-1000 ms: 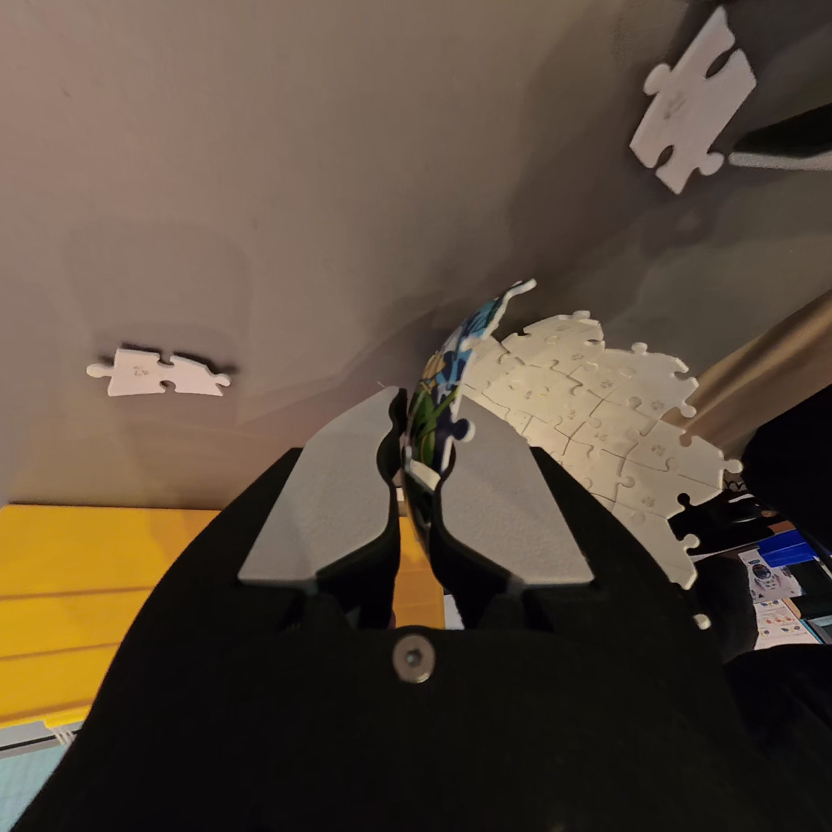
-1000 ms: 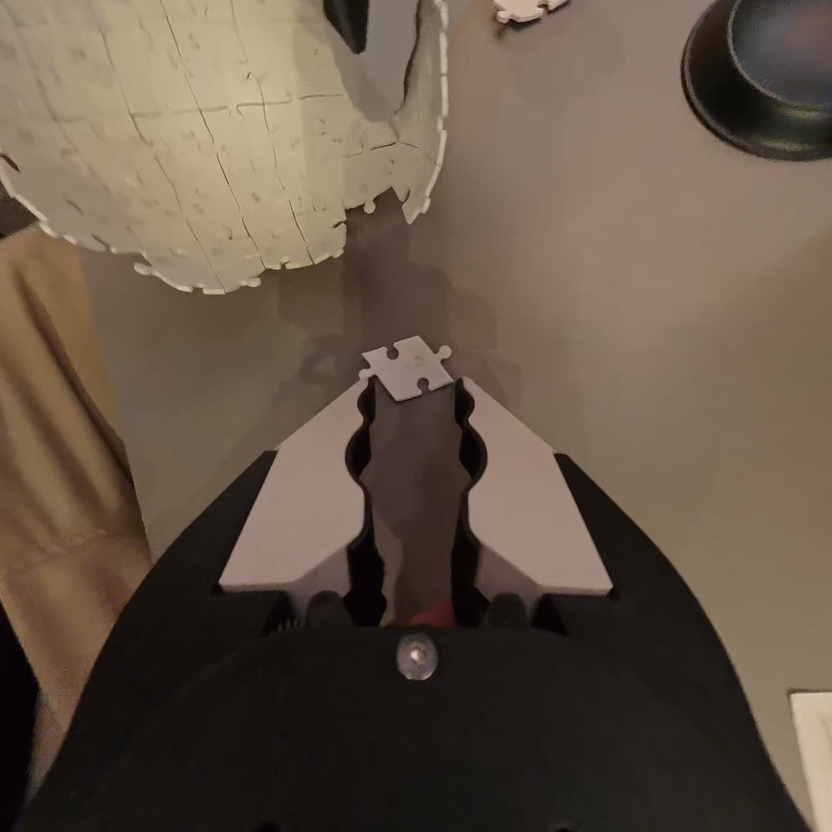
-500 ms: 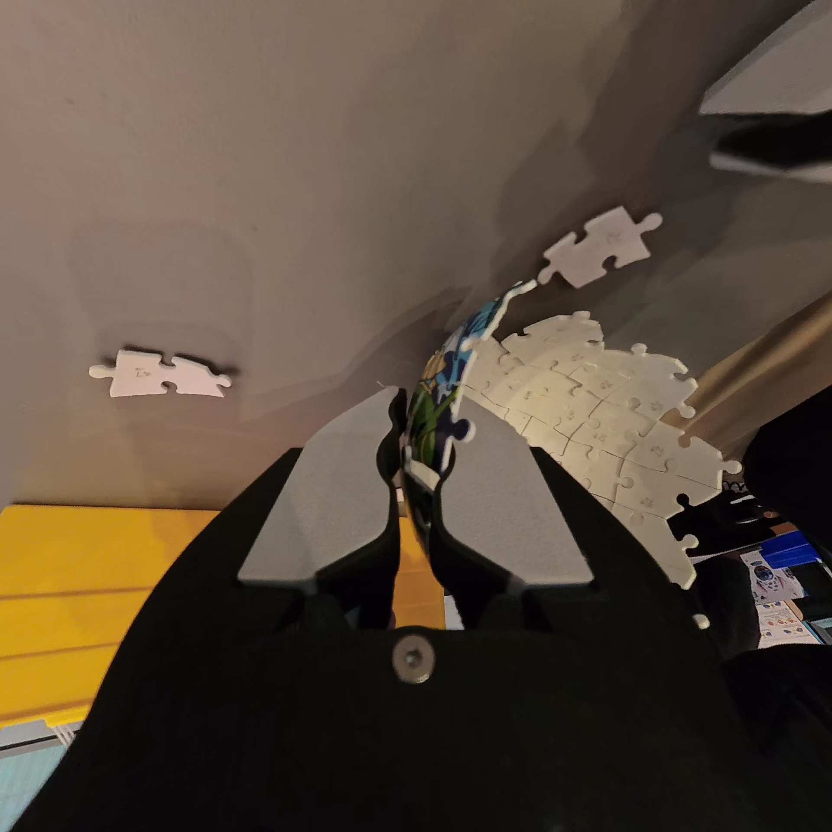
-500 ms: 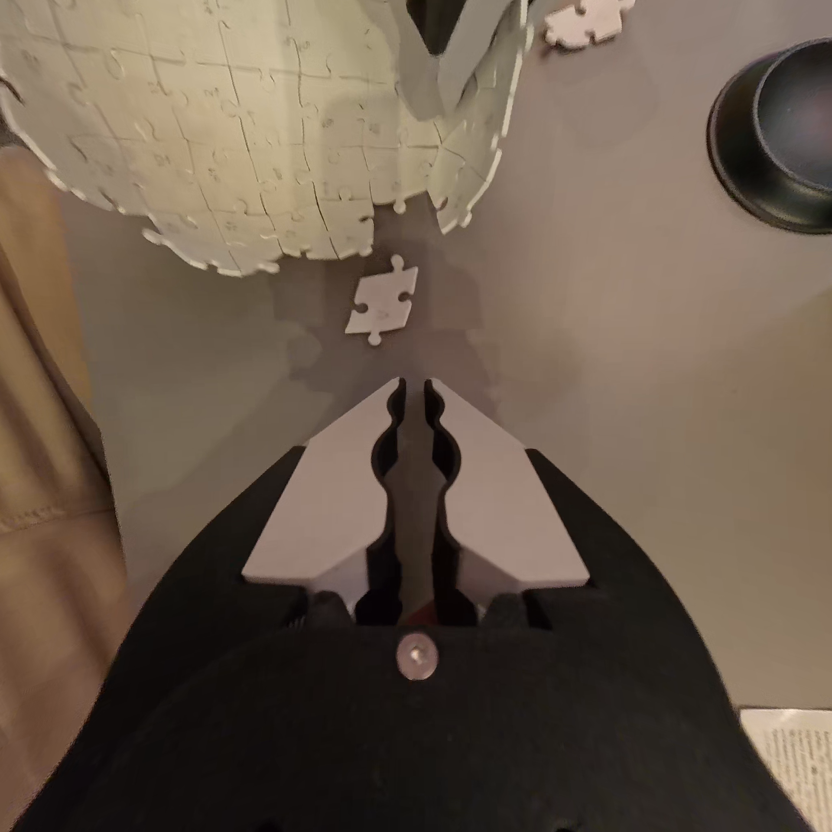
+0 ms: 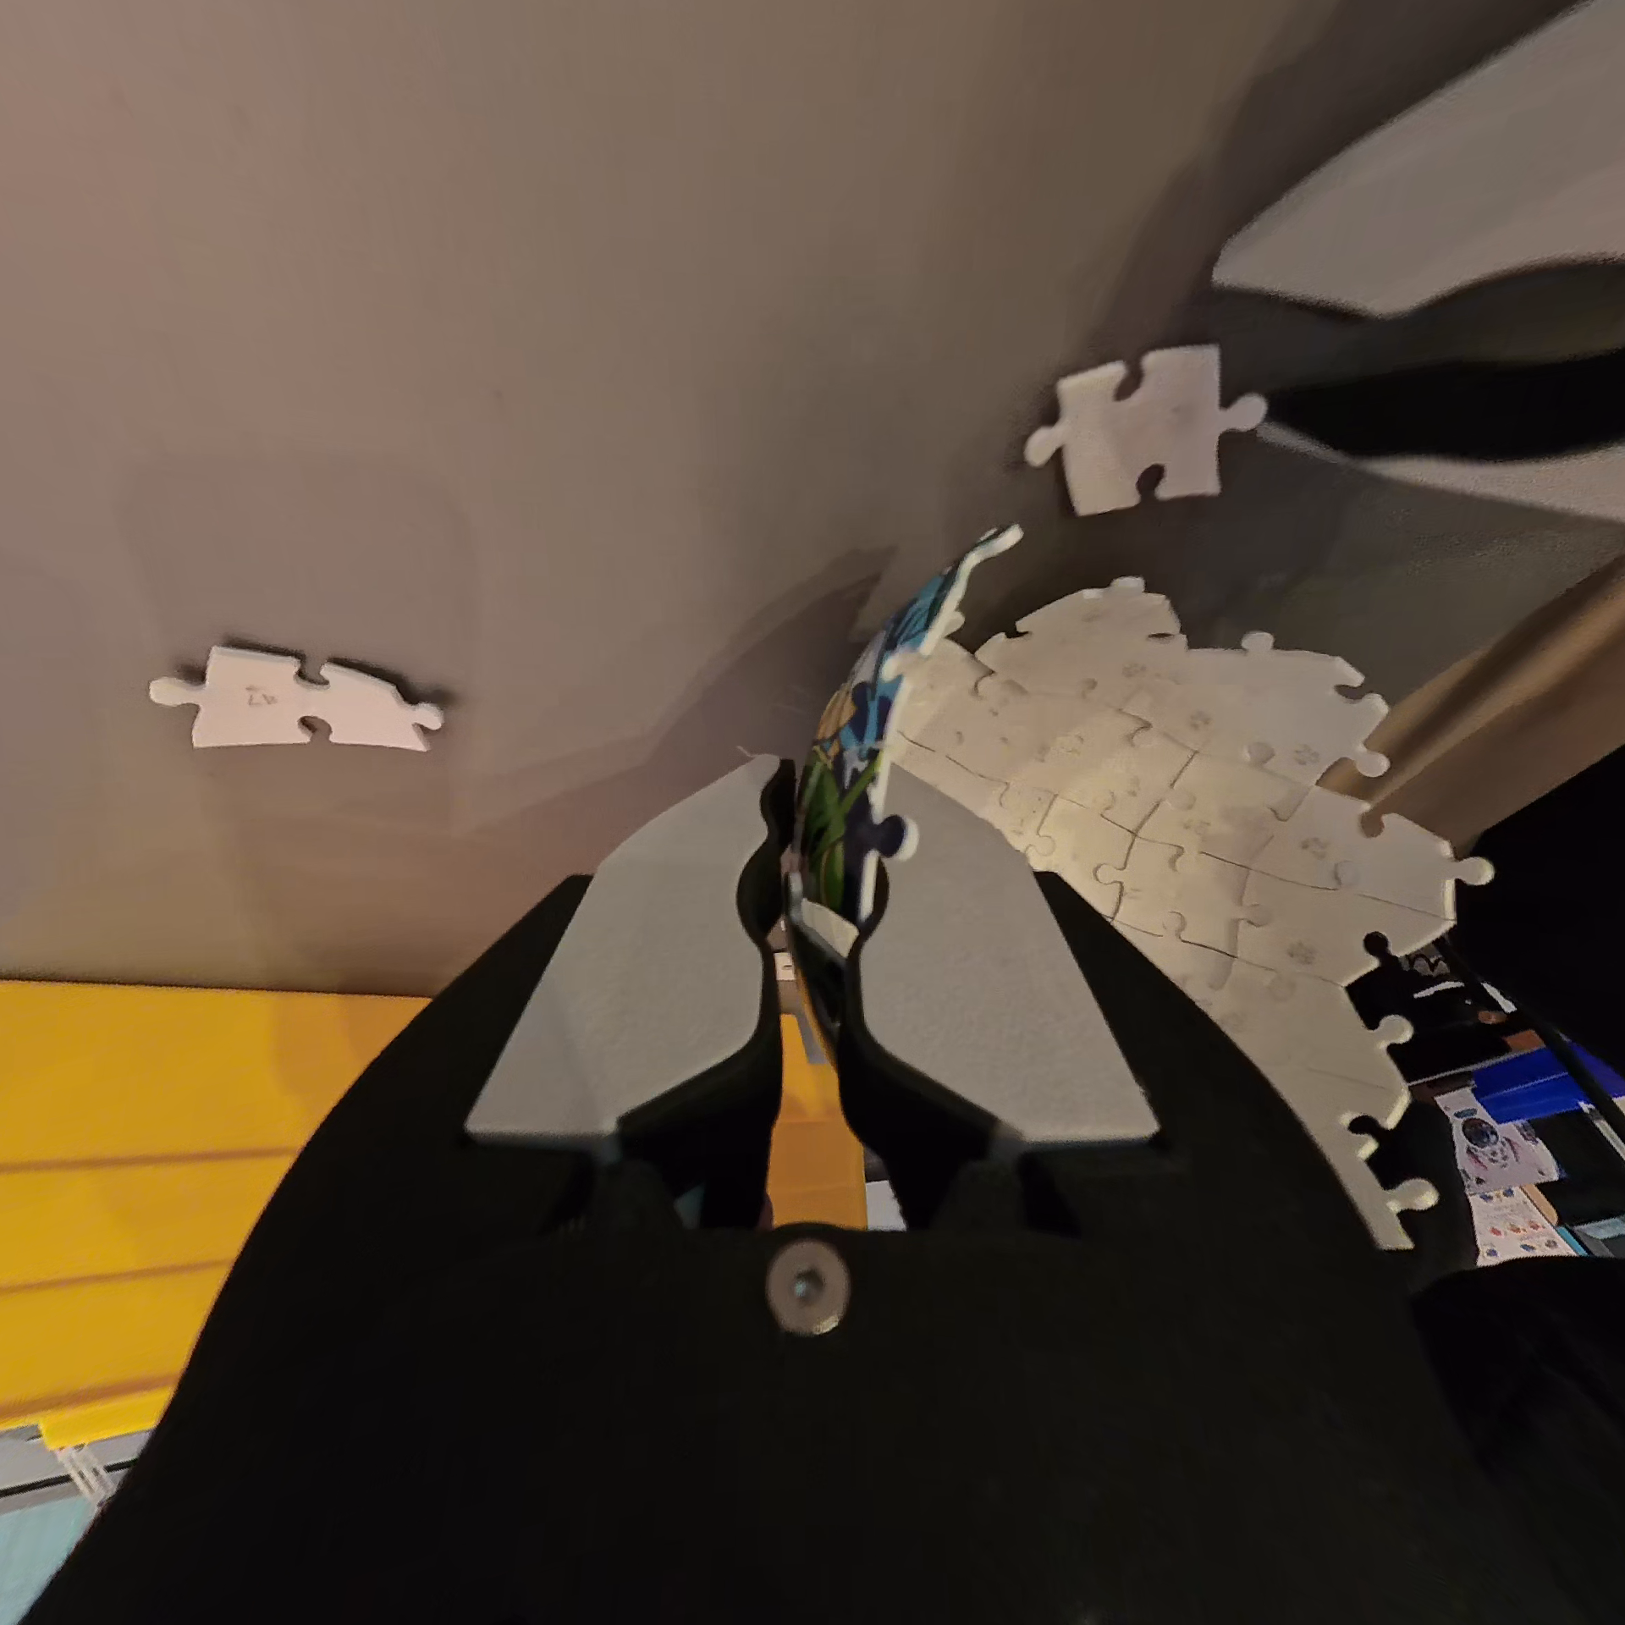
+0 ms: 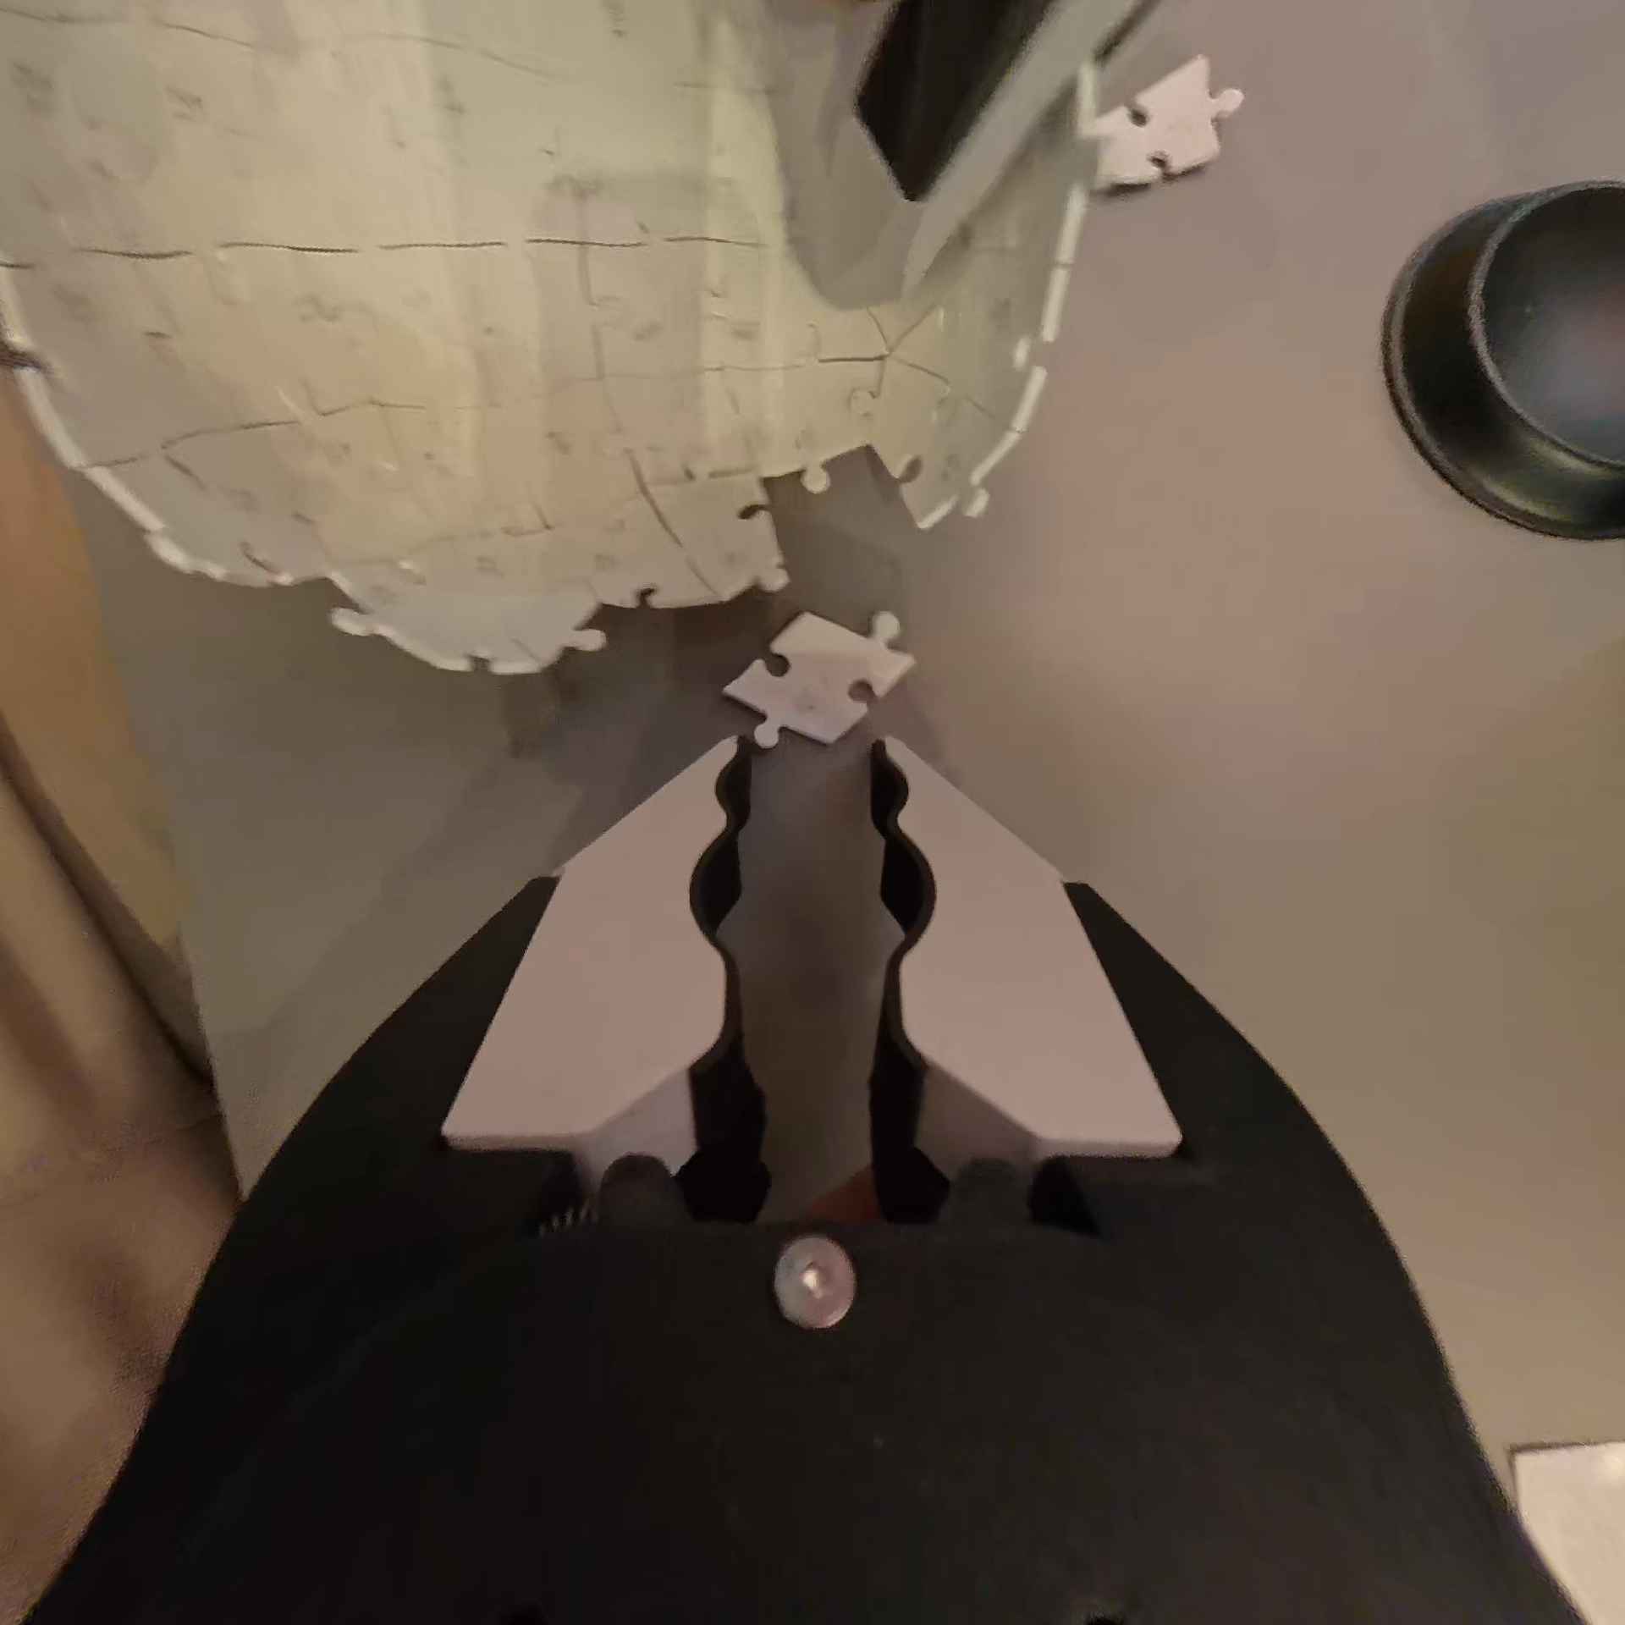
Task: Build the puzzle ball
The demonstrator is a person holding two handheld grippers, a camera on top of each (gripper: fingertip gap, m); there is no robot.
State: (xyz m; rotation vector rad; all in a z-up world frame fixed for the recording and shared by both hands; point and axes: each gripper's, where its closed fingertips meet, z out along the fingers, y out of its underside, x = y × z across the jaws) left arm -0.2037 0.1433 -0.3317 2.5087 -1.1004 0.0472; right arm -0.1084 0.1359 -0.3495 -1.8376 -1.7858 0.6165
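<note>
The partly built puzzle ball [image 5: 1187, 809] is a curved white shell with a printed outer face. My left gripper [image 5: 831, 791] is shut on its edge and holds it above the grey table. In the right wrist view the shell [image 6: 440, 352] fills the upper left, with a left gripper finger [image 6: 958, 114] on its rim. My right gripper [image 6: 809, 747] is open and empty. A loose white puzzle piece [image 6: 818, 681] lies on the table just beyond its tips, below the shell's rim. That piece [image 5: 1139, 431] also shows in the left wrist view, next to the right gripper [image 5: 1407, 352].
A second loose piece [image 5: 290, 703] lies on the table [image 5: 528, 352] at the left; it also shows in the right wrist view [image 6: 1161, 123]. A black round stand [image 6: 1539, 352] sits at the right. A yellow surface [image 5: 176, 1143] borders the table. White paper [image 6: 1574, 1530] lies at the lower right. My right fingertips sit around 10 cm from my left ones.
My right gripper went from nearly shut to open and moved up to the loose piece, which lies turned at a new angle. My left gripper still holds the shell in place.
</note>
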